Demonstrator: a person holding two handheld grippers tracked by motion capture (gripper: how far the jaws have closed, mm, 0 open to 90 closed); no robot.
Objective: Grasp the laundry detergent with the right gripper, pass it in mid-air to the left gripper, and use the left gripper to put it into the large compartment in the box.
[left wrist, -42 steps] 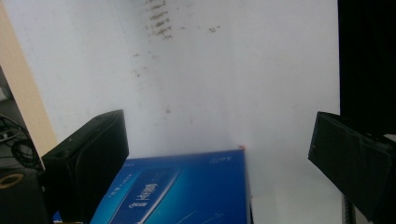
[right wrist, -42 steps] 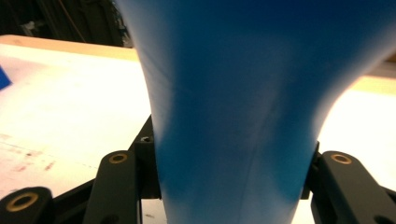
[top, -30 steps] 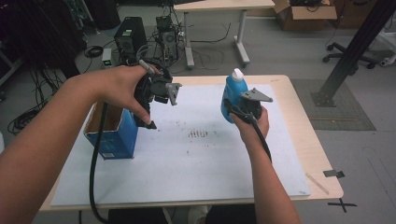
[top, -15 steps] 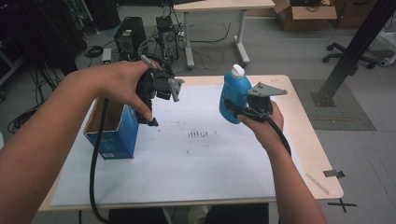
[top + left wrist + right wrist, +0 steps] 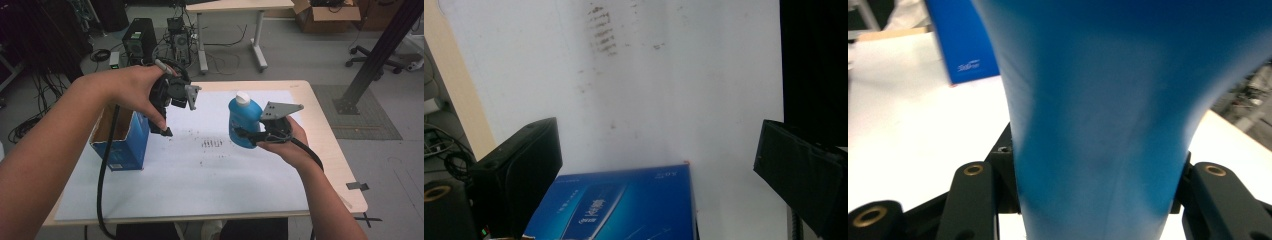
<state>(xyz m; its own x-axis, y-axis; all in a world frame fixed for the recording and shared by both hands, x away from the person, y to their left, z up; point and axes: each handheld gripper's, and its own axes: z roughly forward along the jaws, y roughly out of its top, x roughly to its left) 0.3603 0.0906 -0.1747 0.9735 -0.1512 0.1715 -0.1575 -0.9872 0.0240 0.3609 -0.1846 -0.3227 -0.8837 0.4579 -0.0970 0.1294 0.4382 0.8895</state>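
Half a second on, carrying the bottle closer to the box than before, and a little lower. Clamping it with the right gripper, jaws pressing in on both flanks of the blue body, as seen up close in the right gripper view. Holding it clear of the tabletop, well to the right of the box, white cap up and leaning slightly. Swinging the right wrist round too: now reaching in from the side away from the box rather than from underneath.

Hovering the left gripper just off the box's right edge, close to where it hung a second ago. Keeping its jaws spread wide, gripping nothing; looking down between them at the box's printed face and the smudged white sheet beyond.

Judging from this: moving the bottle toward the box's open top, probably for packing. Not yet there, with a stretch of bare sheet lying between bottle and box. Likely needing the left gripper either steadying the box wall or clearing out of the way before lowering the bottle in. Risking a tip of the light cardboard if bumping its rim.
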